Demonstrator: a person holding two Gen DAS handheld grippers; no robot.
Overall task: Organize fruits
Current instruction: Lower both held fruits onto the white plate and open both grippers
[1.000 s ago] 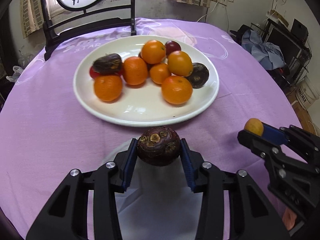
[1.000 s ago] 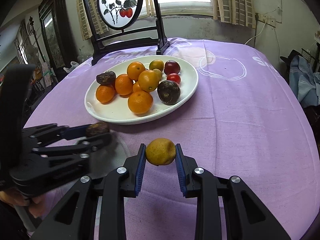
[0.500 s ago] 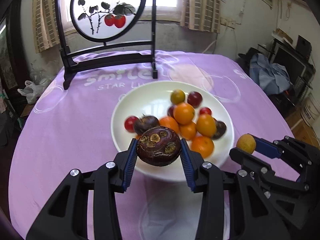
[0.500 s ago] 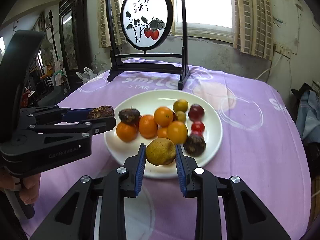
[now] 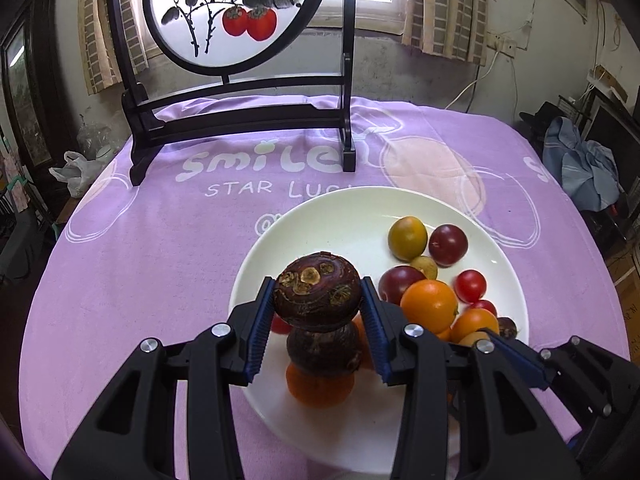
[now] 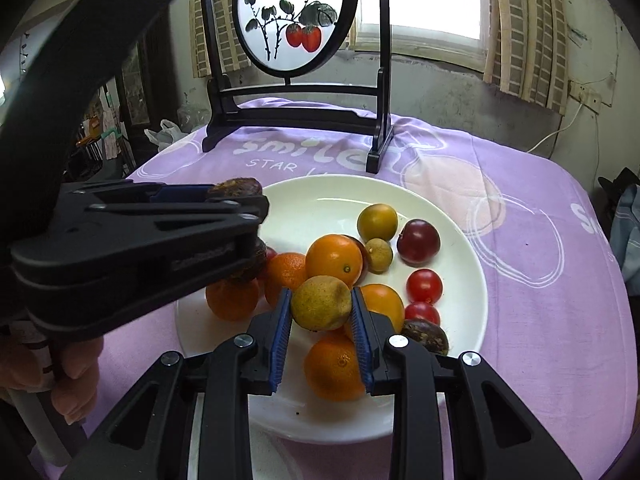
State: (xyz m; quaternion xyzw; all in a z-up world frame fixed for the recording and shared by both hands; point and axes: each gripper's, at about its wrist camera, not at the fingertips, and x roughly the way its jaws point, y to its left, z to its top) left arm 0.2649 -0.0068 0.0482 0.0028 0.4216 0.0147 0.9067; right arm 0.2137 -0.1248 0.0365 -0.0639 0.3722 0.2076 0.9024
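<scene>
My left tongs (image 5: 318,322) are clenched on a dark brown fruit (image 5: 317,290), which sits at the centre of the left view, held above the near left part of the plate (image 5: 320,216). My right tongs (image 6: 321,320) grip a yellow-green fruit (image 6: 322,302), low centre in the right view, over the pile's near side. Neither is set down yet.

On the plate already: oranges (image 6: 335,254), a plum (image 6: 419,241), cherry tomatoes (image 6: 424,286), a greenish citrus (image 6: 377,222) and another dark fruit (image 6: 425,336) at the right rim. The purple cloth (image 5: 132,272) around the plate shows no loose fruit that I can see, so I judge these two are among the last; what remains is lowering and letting go. The plate's far left is bare, room enough. A painted screen (image 5: 240,12) stands at the upper frame.
</scene>
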